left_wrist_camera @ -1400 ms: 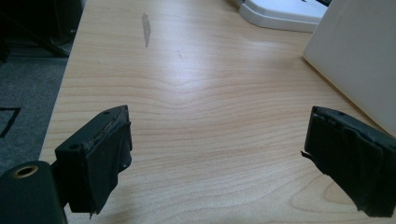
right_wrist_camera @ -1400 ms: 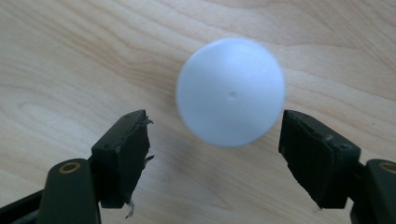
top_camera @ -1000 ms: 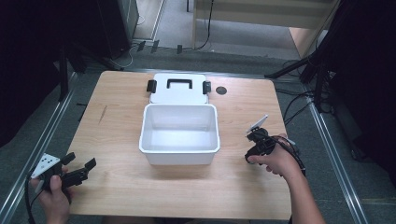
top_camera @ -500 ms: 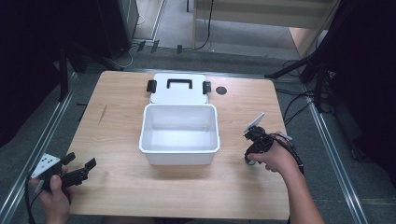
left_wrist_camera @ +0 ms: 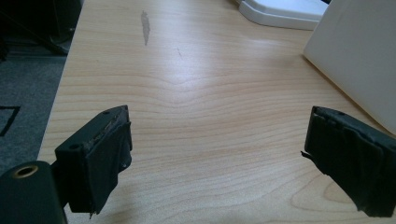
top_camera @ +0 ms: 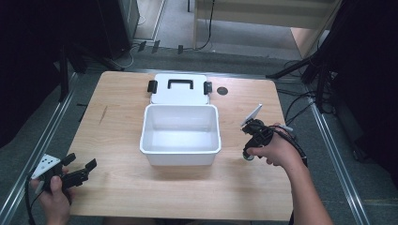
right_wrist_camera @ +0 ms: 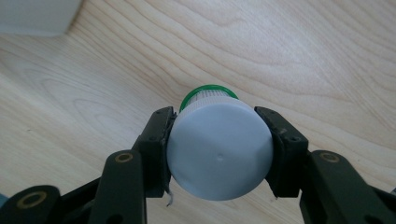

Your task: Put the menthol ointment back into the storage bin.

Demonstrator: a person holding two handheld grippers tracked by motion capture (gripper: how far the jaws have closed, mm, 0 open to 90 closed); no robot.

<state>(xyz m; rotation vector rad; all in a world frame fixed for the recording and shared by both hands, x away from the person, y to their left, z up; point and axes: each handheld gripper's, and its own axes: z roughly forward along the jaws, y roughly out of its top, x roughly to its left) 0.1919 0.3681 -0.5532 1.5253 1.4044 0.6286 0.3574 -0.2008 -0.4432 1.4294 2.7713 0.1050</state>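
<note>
So the right gripper (right_wrist_camera: 219,149) has its fingers clamped on the pale grey cap of a small bottle (right_wrist_camera: 218,151), which sits low-centre in the right gripper view, with a green ring peeking out behind the cap. In the high view that gripper (top_camera: 249,149) is at the right of the frame, over the worktop (top_camera: 117,112) just beside the white bin (top_camera: 180,136), which sits open and empty mid-frame with its lid (top_camera: 178,89) lying flat behind it.

The left gripper (top_camera: 80,172) is down at the lower left, fingers spread wide with nothing in them, well apart from the bin.

What worries me: the grip is only on the round cap's edge, two narrow contact spots. If the hand swings or tilts fast, I'd guess the bottle could twist or pop out. Clipping the bin's rim on the way over could also knock it loose.
</note>
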